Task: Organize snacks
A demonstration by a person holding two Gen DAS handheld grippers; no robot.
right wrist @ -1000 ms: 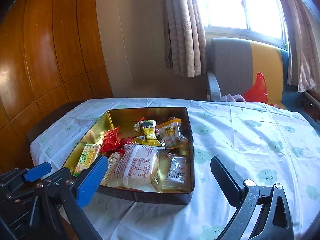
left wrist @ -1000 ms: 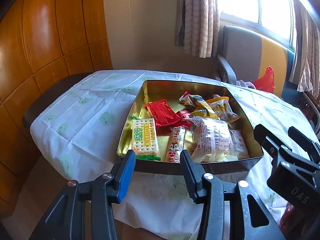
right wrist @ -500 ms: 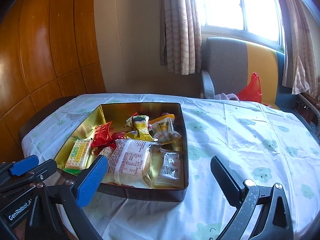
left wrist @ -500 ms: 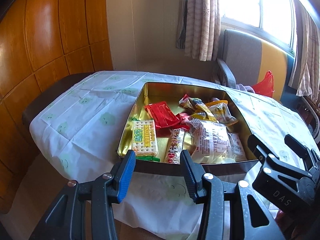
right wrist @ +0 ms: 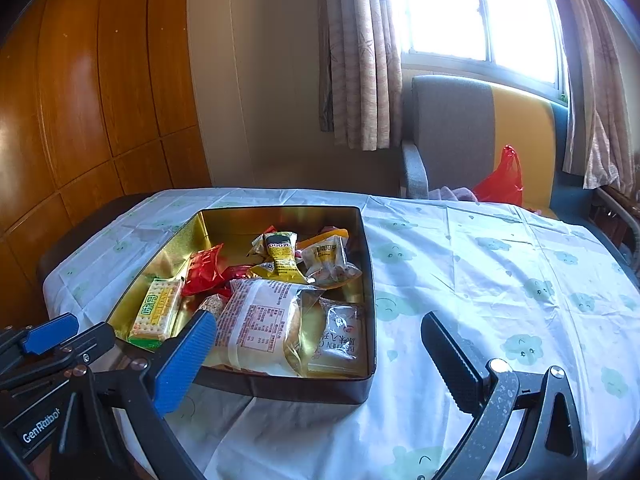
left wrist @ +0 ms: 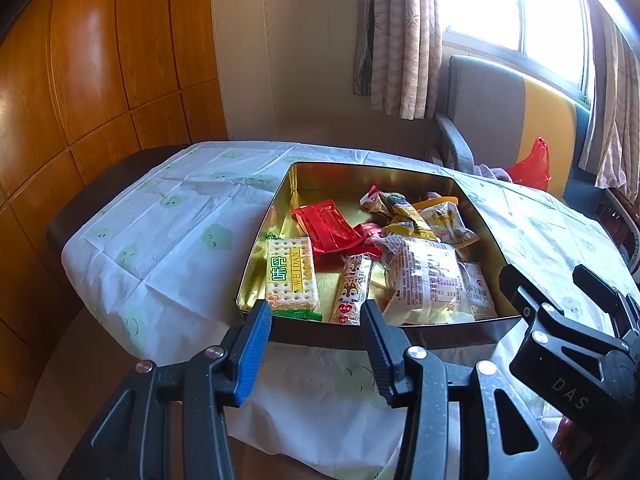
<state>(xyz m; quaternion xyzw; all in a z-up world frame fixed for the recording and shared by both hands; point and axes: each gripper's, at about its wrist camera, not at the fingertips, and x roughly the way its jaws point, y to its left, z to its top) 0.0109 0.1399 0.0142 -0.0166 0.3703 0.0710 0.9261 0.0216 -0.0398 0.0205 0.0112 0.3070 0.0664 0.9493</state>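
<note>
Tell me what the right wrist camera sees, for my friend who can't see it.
A gold tin full of wrapped snacks sits on a table with a white cloth. The right gripper, jaws open and empty, hangs just in front of it, with the left gripper beside it.

The bench (right wrist: 56,256) wears a pale cloud-print cloth (right wrist: 500,264), creased and hanging over the near edge, and on the cloth sits one gold-lined tin (right wrist: 370,280) holding snack packets.
</note>
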